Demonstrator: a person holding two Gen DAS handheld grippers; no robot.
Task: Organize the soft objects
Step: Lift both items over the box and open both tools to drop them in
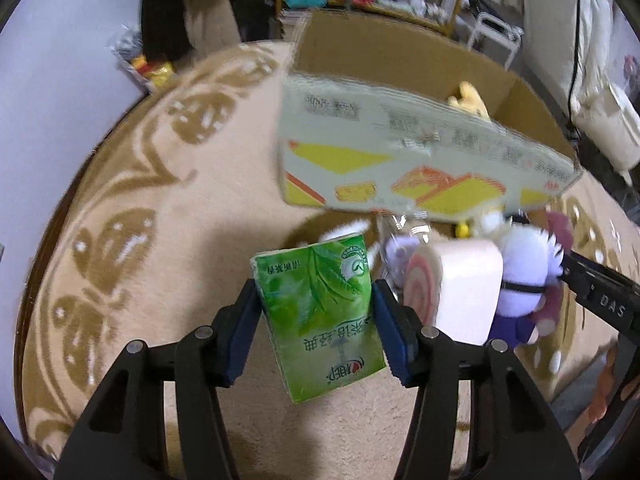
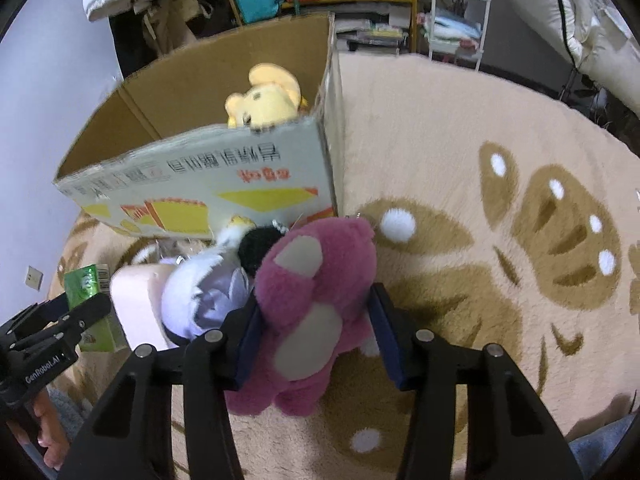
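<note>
Left wrist: your left tool (image 1: 316, 316) is gripping a green plastic-wrapped tissue pack (image 1: 320, 312) before the open cardboard box (image 1: 400, 152). Right wrist: your right tool (image 2: 316, 332) is clamping a magenta plush bear (image 2: 312, 312). Next, likely, you are carrying both over the rim.

a fluffy beige rug (image 2: 440, 128) with brown leaf and butterfly patterns and white dots covers the floor. an open cardboard box (image 2: 192, 184) with yellow and orange print on its side stands on the rug; a yellow plush (image 2: 264, 98) shows over its rim. just in front of the box, on the rug, lie a pink roll-shaped cushion (image 1: 460, 284) and a pale lilac plush doll (image 1: 520, 268), touching each other. at the rug's far edge a small clear bin of yellow and red packets (image 1: 148, 64) sits by the wall.
</note>
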